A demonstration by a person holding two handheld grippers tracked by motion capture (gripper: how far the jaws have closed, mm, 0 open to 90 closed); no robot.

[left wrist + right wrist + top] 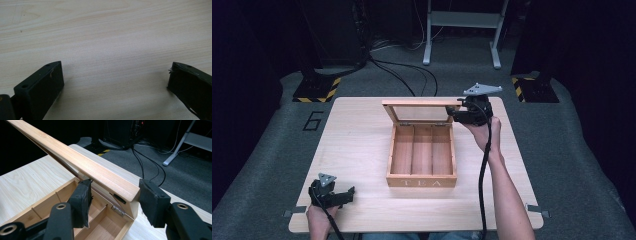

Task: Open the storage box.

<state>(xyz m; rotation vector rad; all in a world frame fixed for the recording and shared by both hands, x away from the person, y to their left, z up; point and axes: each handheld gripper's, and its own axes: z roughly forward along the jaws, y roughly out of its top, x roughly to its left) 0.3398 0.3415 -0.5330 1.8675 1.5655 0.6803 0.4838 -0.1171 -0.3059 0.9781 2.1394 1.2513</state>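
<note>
Pale wood worktop point(357, 150) carries a tea box point(422, 175) at centre, lid point(417, 103) raised. Right tongs point(453, 112) at two o'clock clamp the lid's corner (pads on both faces). Left tongs point(347, 196), gaping and empty, rest at eight o'clock, well apart.

Table point(357, 150): we see a light wooden top — pale grain, bare wood around the middle.
Floor point(572, 150): we see grey carpet all around the table.
Number point(314, 120): a dark 6 on the carpet, left of the table.
Striped feet point(317, 90): yellow and black — two, past the far corners.
Cables point(402, 70): black, running behind the table.
White frame point(462, 30): far back.
</note>
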